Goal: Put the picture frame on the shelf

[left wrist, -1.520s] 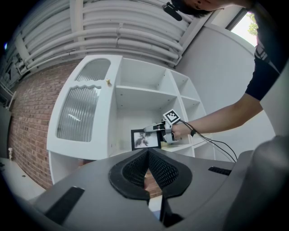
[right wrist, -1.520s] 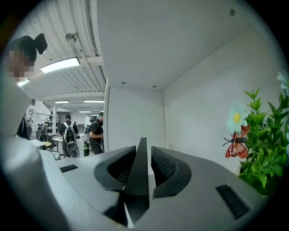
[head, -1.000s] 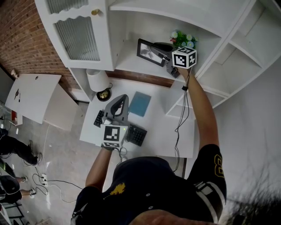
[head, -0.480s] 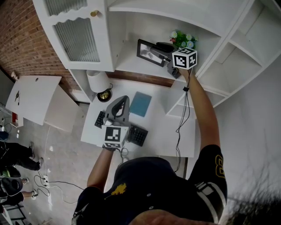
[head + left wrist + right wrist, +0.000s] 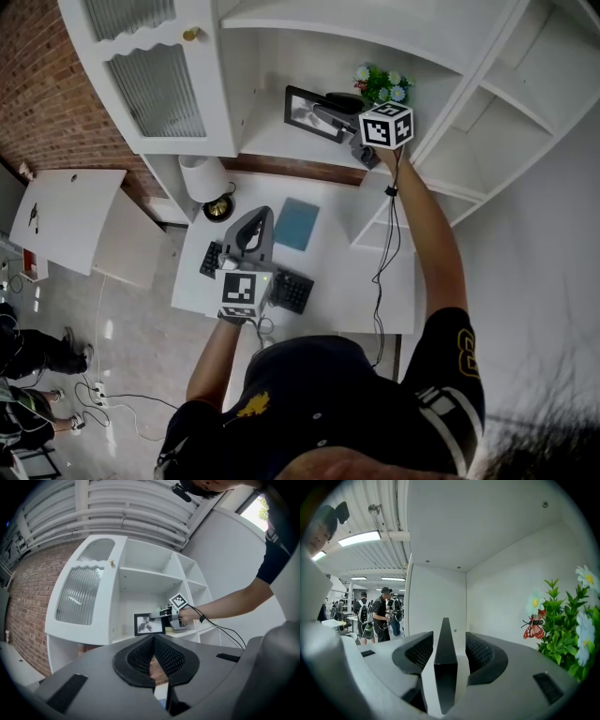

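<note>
The black picture frame (image 5: 305, 111) stands upright on the white shelf (image 5: 272, 131), facing the room (image 5: 148, 624). My right gripper (image 5: 326, 112) reaches into the shelf at the frame's right end. Its jaws have just been opening. The frame's edge (image 5: 446, 667) stands between the pads with a gap on each side, so the gripper is open around it. My left gripper (image 5: 260, 214) hovers over the desk in front of the shelf, pointing at it, jaws shut (image 5: 153, 637) and empty.
Artificial flowers (image 5: 380, 84) with a butterfly (image 5: 534, 625) stand just right of the frame. On the desk (image 5: 347, 272) lie a blue notebook (image 5: 296, 223), a black keyboard (image 5: 291, 291) and a white lamp (image 5: 208, 178). A cabinet door (image 5: 155, 84) closes the shelf's left side.
The head view has shifted slightly. Frame and both grippers keep their places; the right gripper still sits at the frame's end.
</note>
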The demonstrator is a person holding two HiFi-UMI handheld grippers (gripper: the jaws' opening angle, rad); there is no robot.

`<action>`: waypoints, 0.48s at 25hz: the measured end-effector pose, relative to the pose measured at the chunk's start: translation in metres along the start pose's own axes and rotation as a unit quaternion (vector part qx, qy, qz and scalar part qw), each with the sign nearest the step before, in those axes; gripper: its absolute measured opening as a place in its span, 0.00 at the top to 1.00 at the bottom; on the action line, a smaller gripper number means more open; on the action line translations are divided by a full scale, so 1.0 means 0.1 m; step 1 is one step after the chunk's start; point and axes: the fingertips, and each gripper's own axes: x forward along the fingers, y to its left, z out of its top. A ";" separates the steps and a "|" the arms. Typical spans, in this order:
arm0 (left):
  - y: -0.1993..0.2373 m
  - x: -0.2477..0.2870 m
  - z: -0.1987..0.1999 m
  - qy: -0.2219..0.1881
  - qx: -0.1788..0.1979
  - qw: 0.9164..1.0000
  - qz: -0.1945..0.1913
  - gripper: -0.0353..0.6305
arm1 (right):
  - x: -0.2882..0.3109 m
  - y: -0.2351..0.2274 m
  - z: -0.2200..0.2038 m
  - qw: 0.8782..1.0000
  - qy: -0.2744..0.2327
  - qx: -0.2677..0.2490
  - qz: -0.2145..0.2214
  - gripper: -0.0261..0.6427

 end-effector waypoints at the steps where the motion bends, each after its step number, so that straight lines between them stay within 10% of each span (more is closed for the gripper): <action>1: -0.01 0.00 0.00 0.000 0.000 1.000 -0.001 0.92 | -0.01 -0.01 0.01 1.000 0.000 0.000 -0.002 0.67; 12: -0.04 0.01 -0.05 0.004 -0.003 1.000 -0.016 0.92 | -0.06 0.01 0.00 1.000 0.005 -0.001 -0.014 0.67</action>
